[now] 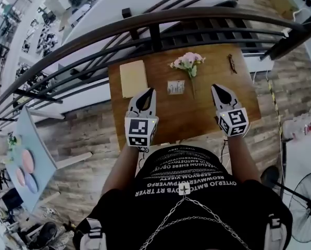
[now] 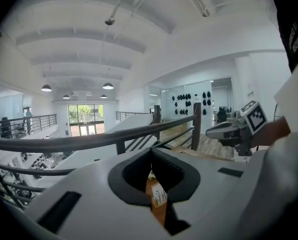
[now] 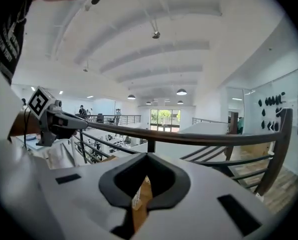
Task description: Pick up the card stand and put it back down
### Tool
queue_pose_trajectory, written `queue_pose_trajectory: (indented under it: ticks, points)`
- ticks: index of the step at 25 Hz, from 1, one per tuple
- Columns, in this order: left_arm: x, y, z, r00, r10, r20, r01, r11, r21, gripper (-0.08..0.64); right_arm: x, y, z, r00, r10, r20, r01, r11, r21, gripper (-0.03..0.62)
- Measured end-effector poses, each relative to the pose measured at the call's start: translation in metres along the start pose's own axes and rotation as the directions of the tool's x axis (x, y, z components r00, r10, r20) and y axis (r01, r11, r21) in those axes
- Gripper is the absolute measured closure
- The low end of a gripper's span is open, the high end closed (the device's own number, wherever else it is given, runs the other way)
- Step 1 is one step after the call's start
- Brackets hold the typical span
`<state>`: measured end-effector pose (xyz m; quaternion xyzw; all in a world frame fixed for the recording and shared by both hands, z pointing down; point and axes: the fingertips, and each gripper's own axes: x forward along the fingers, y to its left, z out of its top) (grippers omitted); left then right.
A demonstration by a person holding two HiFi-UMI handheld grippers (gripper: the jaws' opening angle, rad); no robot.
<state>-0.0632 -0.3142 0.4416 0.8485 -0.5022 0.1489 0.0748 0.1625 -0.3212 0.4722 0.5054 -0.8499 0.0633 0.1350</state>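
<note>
Both grippers hovered above the wooden surface [image 1: 197, 116], each held in one hand, level with each other and well apart.

Left gripper [image 1: 150, 90]: jaws clenched, tips meeting, nothing between them. In the left gripper view, only a narrow slit remained below the tips of the left gripper [image 2: 150, 152], and the card stand [image 2: 158, 194] showed through it.

Right gripper [image 1: 216, 87]: jaws clenched, tips meeting, nothing grasped. The right gripper view confirmed the same for the right gripper [image 3: 147, 156].

Card stand [image 1: 176, 87]: upright on the surface, between the two grippers and slightly ahead of their tips, touching neither.

A flower sprig [image 1: 188, 62] lay beyond the card stand. A tan pad [image 1: 133, 78] lay just ahead of the left gripper. A dark railing [image 1: 160, 21] ran past the far edge of the surface.
</note>
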Motion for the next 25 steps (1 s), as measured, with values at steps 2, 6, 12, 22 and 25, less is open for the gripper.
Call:
queue_pose_trajectory:
  ticks: [2, 6, 12, 22, 25]
  points:
    - [-0.008, -0.004, 0.006, 1.000, -0.004, 0.017, 0.004, 1.000, 0.015, 0.533, -0.017, 0.003, 0.008, 1.000, -0.020, -0.006, 0.020, 1.000, -0.009, 0.578]
    - [-0.029, -0.014, 0.007, 0.999, -0.029, 0.043, 0.028, 1.000, 0.014, 0.533, -0.045, 0.012, 0.011, 0.998, -0.056, -0.014, 0.055, 0.998, -0.027, 0.578]
    - [-0.049, -0.021, -0.018, 0.999, -0.042, 0.017, 0.042, 0.999, -0.009, 0.534, -0.063, 0.026, 0.001, 0.997, -0.068, -0.023, 0.068, 0.998, 0.000, 0.578]
    - [-0.060, -0.071, 0.013, 0.999, 0.000, 0.036, -0.001, 0.999, 0.033, 0.533, -0.093, 0.019, 0.000, 1.000, 0.013, 0.012, -0.014, 1.000, 0.026, 0.578]
    - [-0.055, -0.099, 0.021, 0.999, -0.008, 0.033, 0.007, 1.000, 0.017, 0.534, -0.109, 0.008, 0.005, 0.999, 0.037, 0.021, -0.037, 0.999, -0.002, 0.578]
